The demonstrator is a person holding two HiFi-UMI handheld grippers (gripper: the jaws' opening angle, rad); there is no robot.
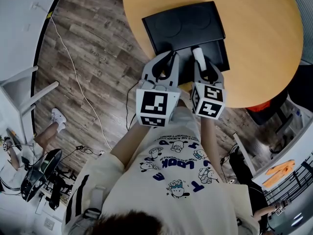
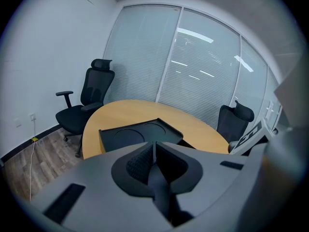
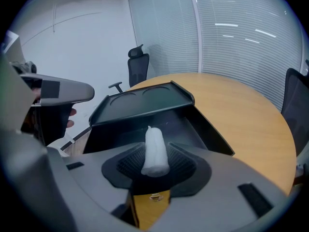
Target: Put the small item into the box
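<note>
A black box [image 1: 215, 53] stands on the near side of the round wooden table [image 1: 259, 43], its lid [image 1: 183, 26] swung open away from me. My right gripper [image 1: 199, 58] hangs over the box's near part, shut on a small white roll-shaped item [image 1: 197, 54]. In the right gripper view the white item [image 3: 155, 151] stands upright between the ribbed pads [image 3: 181, 164], with the box's dark inside [image 3: 178, 127] right behind it. My left gripper [image 1: 168, 58] sits beside it at the box's left near corner, jaws closed together and empty. In the left gripper view the lid [image 2: 140, 132] lies just beyond the left gripper [image 2: 154, 151].
Black office chairs [image 2: 87, 105] [image 2: 234, 122] stand around the table's far side before a glass wall with blinds. A cable [image 1: 73, 67] runs across the wooden floor to the left. White furniture legs [image 1: 24, 92] are at the far left.
</note>
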